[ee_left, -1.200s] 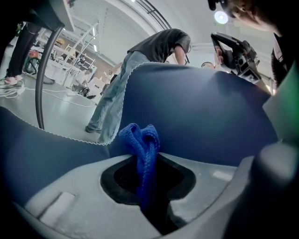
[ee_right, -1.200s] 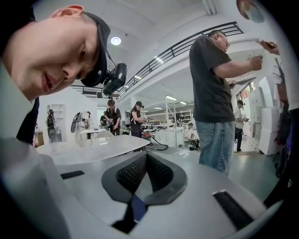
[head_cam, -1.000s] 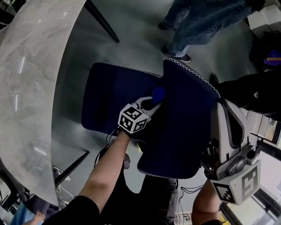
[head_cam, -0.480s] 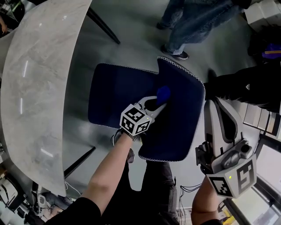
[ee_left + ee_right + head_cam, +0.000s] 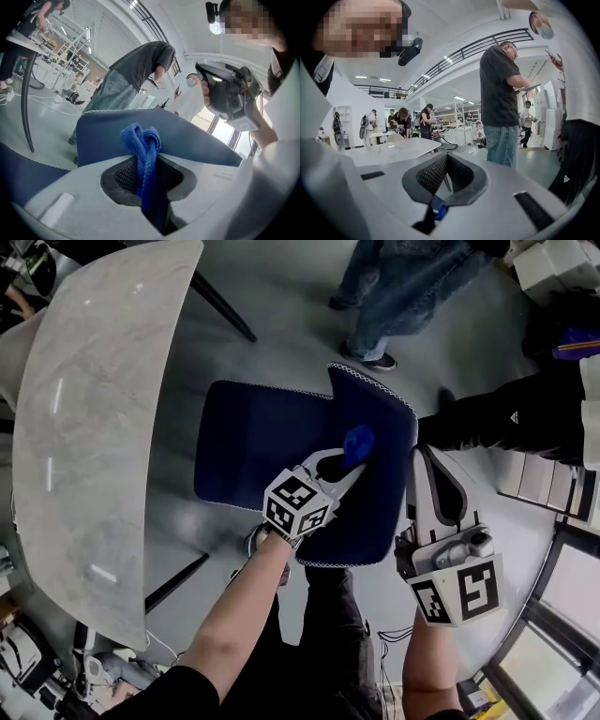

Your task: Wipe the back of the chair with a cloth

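Note:
In the head view a dark blue chair stands below me, its seat [image 5: 253, 437] to the left and its white-stitched back [image 5: 380, 512] to the right. My left gripper [image 5: 354, 457] is shut on a bright blue cloth [image 5: 358, 441], which presses on the front face of the chair back near its top edge. In the left gripper view the folded cloth [image 5: 143, 145] sticks up between the jaws, with the chair back [image 5: 201, 140] right behind it. My right gripper [image 5: 424, 456] hovers beside the back's right edge, jaws together and holding nothing; its tips [image 5: 446, 157] point at open floor.
A curved marble table [image 5: 84, 427] fills the left, with a black leg [image 5: 220, 301] near the chair. A person in jeans [image 5: 394, 287] stands beyond the chair. A black sleeve [image 5: 525, 418] lies to the right. Cables lie on the floor by my feet.
My left gripper has slid the cloth to the right and upward along the chair back. My right gripper has moved left and up, closer to the back's right edge.

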